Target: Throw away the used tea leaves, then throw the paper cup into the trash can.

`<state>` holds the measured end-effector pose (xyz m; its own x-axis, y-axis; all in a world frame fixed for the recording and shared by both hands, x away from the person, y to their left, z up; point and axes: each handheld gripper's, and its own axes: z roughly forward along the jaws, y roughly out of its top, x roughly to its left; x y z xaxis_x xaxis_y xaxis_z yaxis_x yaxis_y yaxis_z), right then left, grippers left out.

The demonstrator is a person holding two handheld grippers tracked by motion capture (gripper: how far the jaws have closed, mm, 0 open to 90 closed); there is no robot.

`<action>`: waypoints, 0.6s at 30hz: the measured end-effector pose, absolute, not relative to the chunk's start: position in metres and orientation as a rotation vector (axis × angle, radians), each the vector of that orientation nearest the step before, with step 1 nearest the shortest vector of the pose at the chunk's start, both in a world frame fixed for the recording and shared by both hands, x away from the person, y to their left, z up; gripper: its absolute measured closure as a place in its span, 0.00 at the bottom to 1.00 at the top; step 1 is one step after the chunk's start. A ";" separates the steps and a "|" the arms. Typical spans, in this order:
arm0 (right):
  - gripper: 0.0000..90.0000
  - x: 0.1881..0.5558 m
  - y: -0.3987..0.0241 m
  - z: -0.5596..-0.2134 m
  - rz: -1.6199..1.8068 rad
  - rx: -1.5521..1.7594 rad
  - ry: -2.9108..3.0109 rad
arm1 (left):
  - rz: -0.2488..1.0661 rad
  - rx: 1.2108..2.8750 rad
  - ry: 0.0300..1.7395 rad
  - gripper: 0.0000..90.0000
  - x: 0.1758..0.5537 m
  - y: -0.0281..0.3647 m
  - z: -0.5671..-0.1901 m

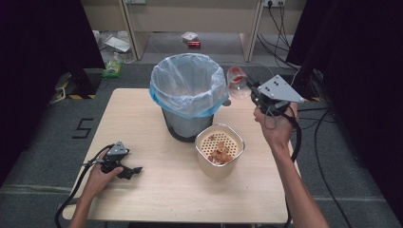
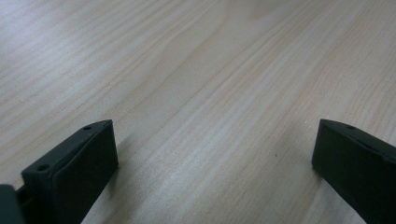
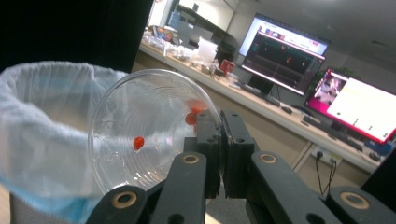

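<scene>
- The right tongs (image 1: 252,93) are lifted above the far right part of the tabletop (image 1: 142,118), pressed together on the rim of a clear plastic cup (image 3: 140,130).
- The cup lies tipped on its side, its mouth turned towards the bin (image 1: 188,95) (lined with a pale blue bag), just beside the bin's rim; a few small red bits (image 3: 138,142) cling to its inner wall.
- The left tongs (image 1: 135,170) rest low on the near left of the tabletop, spread wide with bare wood between them.
- A cream container (image 1: 220,151) with a perforated insert holding orange-brown scraps stands in front of the bin.
</scene>
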<state>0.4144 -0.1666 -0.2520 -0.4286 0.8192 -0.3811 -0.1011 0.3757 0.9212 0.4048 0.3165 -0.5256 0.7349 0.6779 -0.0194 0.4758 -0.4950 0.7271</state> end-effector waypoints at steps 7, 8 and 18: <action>0.97 0.430 -0.129 -0.238 1.248 0.613 1.716 | 0.349 2.189 0.865 0.00 0.405 0.317 -0.526; 0.97 0.433 -0.123 -0.237 1.261 0.616 1.724 | 0.348 2.188 0.866 0.00 0.405 0.317 -0.526; 0.96 0.475 -0.074 -0.245 1.252 0.638 1.855 | 0.349 2.188 0.866 0.00 0.405 0.317 -0.526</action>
